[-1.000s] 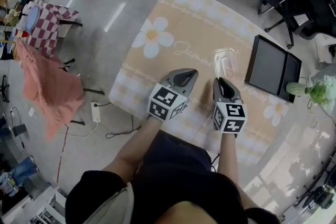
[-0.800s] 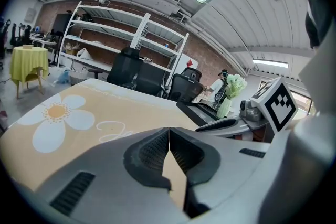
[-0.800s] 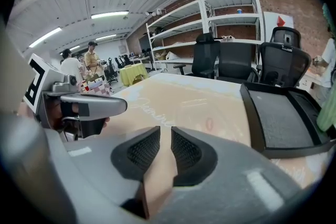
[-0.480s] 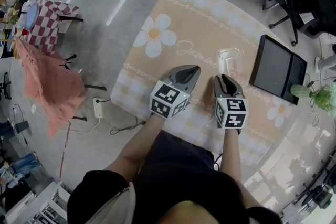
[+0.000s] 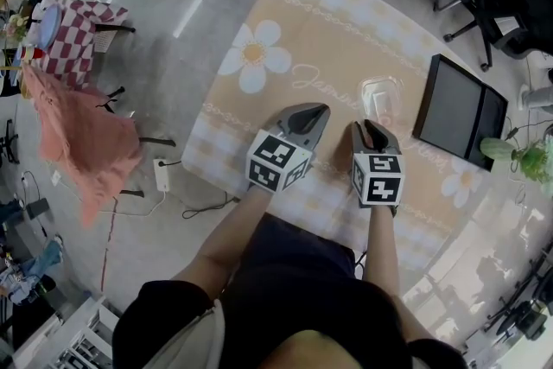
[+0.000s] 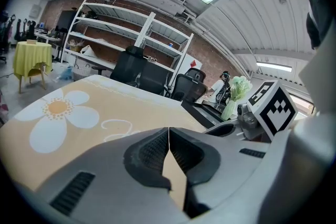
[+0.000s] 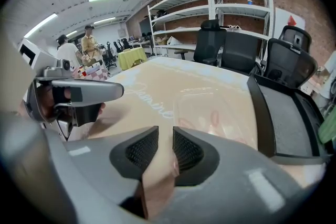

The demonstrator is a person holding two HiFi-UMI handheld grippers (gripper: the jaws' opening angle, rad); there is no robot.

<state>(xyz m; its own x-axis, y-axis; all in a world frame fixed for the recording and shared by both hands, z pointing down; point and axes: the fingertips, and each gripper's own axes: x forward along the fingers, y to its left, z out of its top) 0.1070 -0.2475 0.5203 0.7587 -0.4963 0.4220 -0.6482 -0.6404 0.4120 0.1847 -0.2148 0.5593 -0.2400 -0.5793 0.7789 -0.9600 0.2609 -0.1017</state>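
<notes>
where your left gripper [image 6: 168, 132] hangs: jaws together, empty, above beige flowered tablecloth [image 5: 337, 39]
right gripper [image 7: 165, 136]: narrow gap, empty, near clear plastic box [image 7: 210, 105]

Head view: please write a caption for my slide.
Left gripper and right gripper above a flowered table, clear box ahead of the right.

Our two claws are smooth grey shells, each tapering to a blunt nose. The left claw [image 5: 318, 109] carries a white cube [image 5: 278, 161] printed with black square markers, and the right claw [image 5: 367, 125] bears a matching cube [image 5: 378, 179]. Inside, each jaw is lined with a black pad [image 6: 156, 150] of fine ribbed mesh, set in a dark scooped recess. A slotted vent [image 6: 73, 192] is cut into the left shell, and a pale rectangular patch [image 7: 261, 183] sits on the right shell. We wear a black short-sleeved top [image 5: 164, 311] and dark clothing below it; our forearms are bare.
</notes>
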